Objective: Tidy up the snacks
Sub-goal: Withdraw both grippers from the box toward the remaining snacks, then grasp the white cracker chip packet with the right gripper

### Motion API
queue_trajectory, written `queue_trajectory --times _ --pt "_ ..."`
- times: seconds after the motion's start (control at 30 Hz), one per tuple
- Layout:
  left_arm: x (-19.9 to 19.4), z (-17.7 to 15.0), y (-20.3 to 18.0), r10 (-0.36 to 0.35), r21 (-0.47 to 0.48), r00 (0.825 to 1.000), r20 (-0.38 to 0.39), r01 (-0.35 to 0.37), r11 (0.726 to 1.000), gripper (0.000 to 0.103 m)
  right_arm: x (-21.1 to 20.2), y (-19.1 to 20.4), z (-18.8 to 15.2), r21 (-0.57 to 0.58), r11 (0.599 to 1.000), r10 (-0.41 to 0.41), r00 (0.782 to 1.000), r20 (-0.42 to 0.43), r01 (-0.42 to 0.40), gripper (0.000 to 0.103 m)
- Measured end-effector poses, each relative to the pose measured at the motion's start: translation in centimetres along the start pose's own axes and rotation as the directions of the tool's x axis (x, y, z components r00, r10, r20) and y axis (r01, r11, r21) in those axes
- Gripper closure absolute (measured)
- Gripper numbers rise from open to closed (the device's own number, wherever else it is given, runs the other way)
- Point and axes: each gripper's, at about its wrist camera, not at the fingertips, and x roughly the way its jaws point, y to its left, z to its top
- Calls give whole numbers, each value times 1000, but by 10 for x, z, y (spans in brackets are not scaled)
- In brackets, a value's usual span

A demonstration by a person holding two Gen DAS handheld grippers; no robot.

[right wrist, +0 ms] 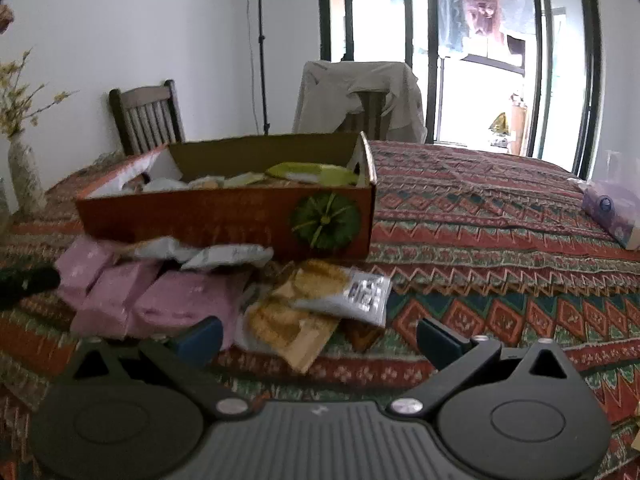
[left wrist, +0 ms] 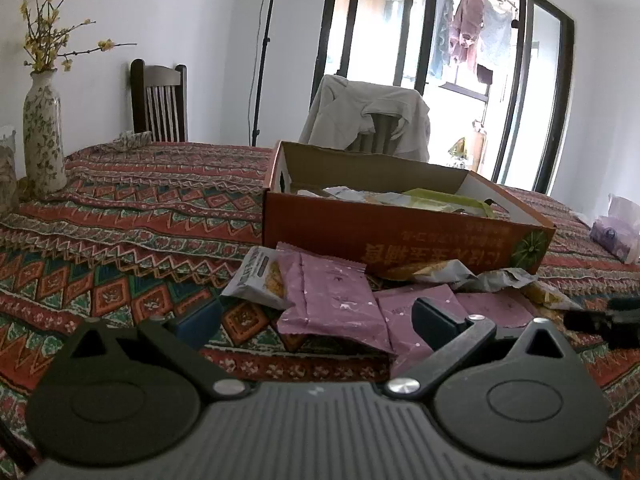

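Over snack packets point(left wrist: 340, 304), both grippers' fingers point(right wrist: 202, 336) gape empty.

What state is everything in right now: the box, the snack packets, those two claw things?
Cardboard box: open, partly filled with packets.
Purple packets: sealed, piled on the tablecloth outside the box.
Yellow packet: lying flat before the box.
Left gripper: open, empty.
Right gripper: open, empty.

White walls, a wooden chair point(left wrist: 159, 100), bright glass doors point(left wrist: 436, 60).
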Motion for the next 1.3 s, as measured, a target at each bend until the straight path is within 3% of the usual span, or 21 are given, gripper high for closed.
queue_trajectory --times 0.3,0.47,0.57,0.7,0.8,1.3 --pt "0 0 2 -2 -12 1000 -1 2 1000 0 50 -5 28 14 996 -88 994 -69 89 0" --pt "0 0 3 -1 -20 1000 -5 1 1000 0 76 -8 28 66 995 -60 990 -128 69 8" --pt "1 0 2 -2 -20 1000 -8 2 1000 0 75 -8 24 62 996 -51 992 -118 59 10" --pt "2 0 2 2 -21 1000 -9 -2 1000 0 71 -1 21 30 999 -29 995 -96 32 29" --pt "2 0 2 6 -23 1000 -12 -6 1000 0 68 1 20 24 1000 -12 997 -82 14 36" --pt "5 5 3 36 -25 998 -46 -37 999 0 25 -2 9 17 999 -46 994 96 45 38"
